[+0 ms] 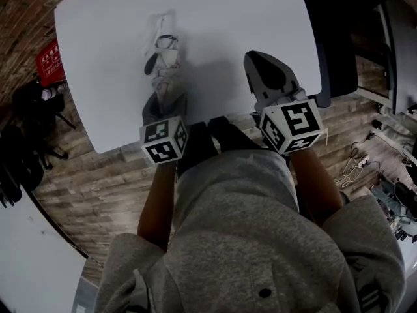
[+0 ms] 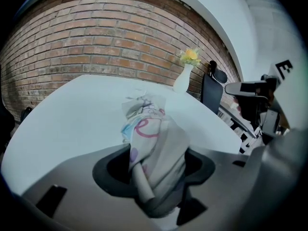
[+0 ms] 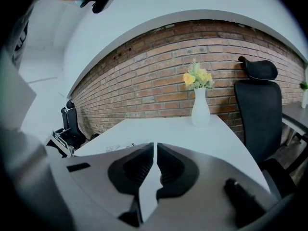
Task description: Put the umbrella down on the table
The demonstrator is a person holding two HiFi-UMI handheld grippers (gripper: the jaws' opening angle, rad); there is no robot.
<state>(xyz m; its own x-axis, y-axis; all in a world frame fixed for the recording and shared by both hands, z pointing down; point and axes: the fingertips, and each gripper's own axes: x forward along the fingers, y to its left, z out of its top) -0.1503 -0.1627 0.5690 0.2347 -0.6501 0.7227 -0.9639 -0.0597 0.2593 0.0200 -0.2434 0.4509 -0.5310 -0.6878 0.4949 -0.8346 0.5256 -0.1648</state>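
A folded umbrella (image 1: 164,60) of pale fabric with coloured drawings lies lengthwise over the left part of the white table (image 1: 228,18). My left gripper (image 1: 164,104) is shut on its near end. In the left gripper view the bundled fabric and handle (image 2: 154,143) fill the space between the jaws of the left gripper (image 2: 155,177). I cannot tell whether the far end touches the table (image 2: 62,119). My right gripper (image 1: 259,60) hovers over the table's near right part, shut with nothing in it. In its own view the right gripper (image 3: 155,150) shows only a hairline slit.
A white vase with yellow flowers (image 3: 199,100) stands at the table's far end, also in the left gripper view as the vase (image 2: 185,76). A black office chair (image 3: 260,105) sits by the table's right side. A red sign (image 1: 50,60) and cables lie on the wooden floor.
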